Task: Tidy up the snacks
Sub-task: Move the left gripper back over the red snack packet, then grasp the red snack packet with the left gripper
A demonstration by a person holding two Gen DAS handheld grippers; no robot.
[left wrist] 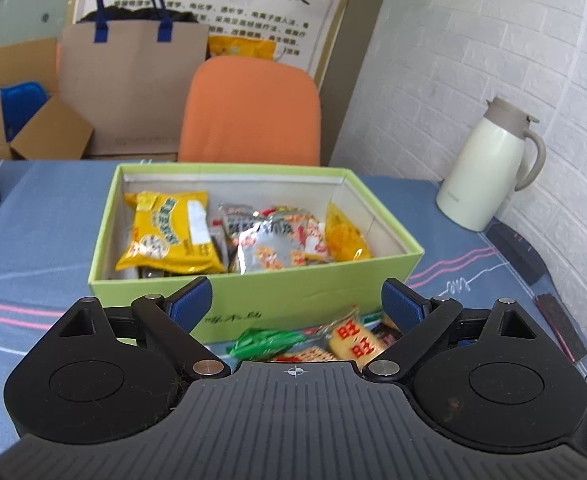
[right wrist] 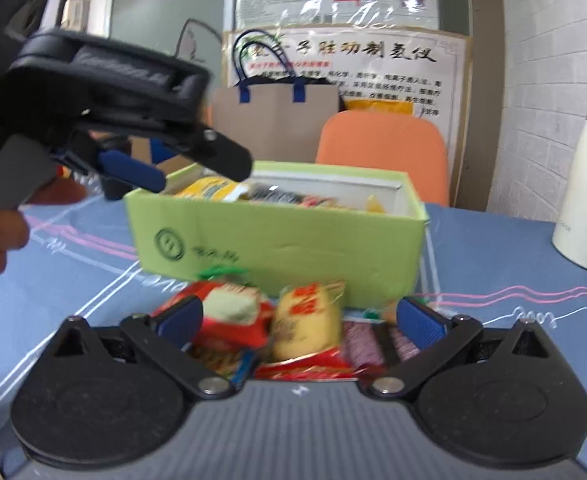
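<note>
Left claw (left wrist: 297,304) wide open, holding nothing, above near wall of green box (left wrist: 293,300). Right claw (right wrist: 299,316) wide open, empty, over loose snack packets (right wrist: 309,320) on counter (right wrist: 513,320) before box; more packets inside box.

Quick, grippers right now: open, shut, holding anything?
Left gripper: open, holding nothing, in front of the green box.
Right gripper: open, holding nothing, snack packets lying between its fingers on the table.

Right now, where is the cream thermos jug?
The cream thermos jug stands on the blue tablecloth at the right, beside the white brick wall, right of the green box.
</note>
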